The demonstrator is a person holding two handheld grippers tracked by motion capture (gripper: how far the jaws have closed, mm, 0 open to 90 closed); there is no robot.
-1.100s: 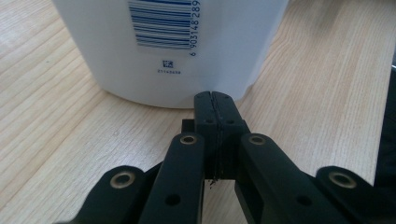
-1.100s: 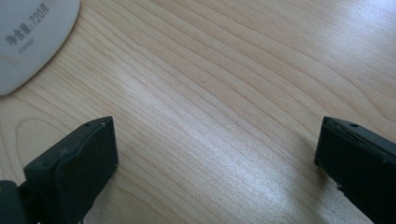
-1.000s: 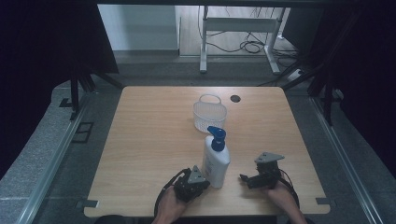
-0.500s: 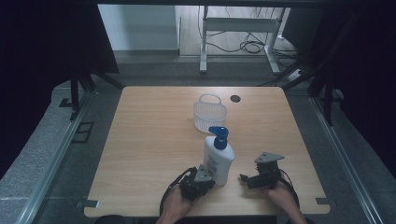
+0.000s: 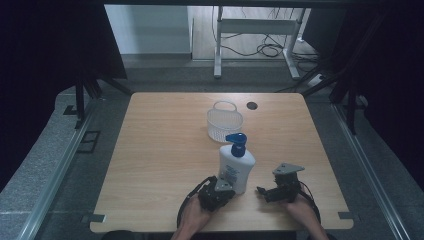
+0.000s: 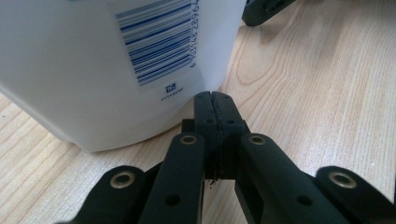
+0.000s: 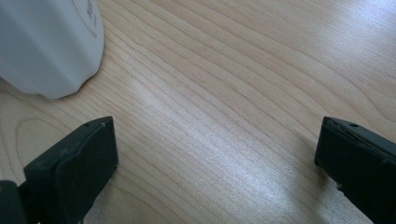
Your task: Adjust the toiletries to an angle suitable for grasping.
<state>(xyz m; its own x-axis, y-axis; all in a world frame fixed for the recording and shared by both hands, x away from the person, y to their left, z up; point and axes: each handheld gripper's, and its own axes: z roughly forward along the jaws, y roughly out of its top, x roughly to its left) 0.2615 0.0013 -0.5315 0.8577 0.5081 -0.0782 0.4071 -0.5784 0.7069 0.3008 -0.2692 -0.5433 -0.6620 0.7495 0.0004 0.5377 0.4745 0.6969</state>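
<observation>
A white pump bottle (image 5: 236, 170) with a blue pump head (image 5: 236, 142) stands near the table's front edge and leans a little to the right. My left gripper (image 5: 227, 187) is shut with nothing between its jaws, and its tip rests against the bottle's lower left side. In the left gripper view the closed tips (image 6: 211, 100) sit right at the bottle (image 6: 93, 70), just under its barcode label. My right gripper (image 5: 261, 191) lies on the table to the right of the bottle, open and holding nothing. The right gripper view has its jaws (image 7: 215, 140) wide apart over bare wood, the bottle's base (image 7: 46, 46) at upper left.
A white mesh basket (image 5: 224, 122) with a handle stands behind the bottle toward mid-table. A dark cable hole (image 5: 251, 105) sits near the far edge. The wooden table (image 5: 160, 150) has dark floor and a metal frame around it.
My left gripper has shifted right, up against the bottle. The bottle has moved slightly right and now leans. The right gripper has stayed put.
</observation>
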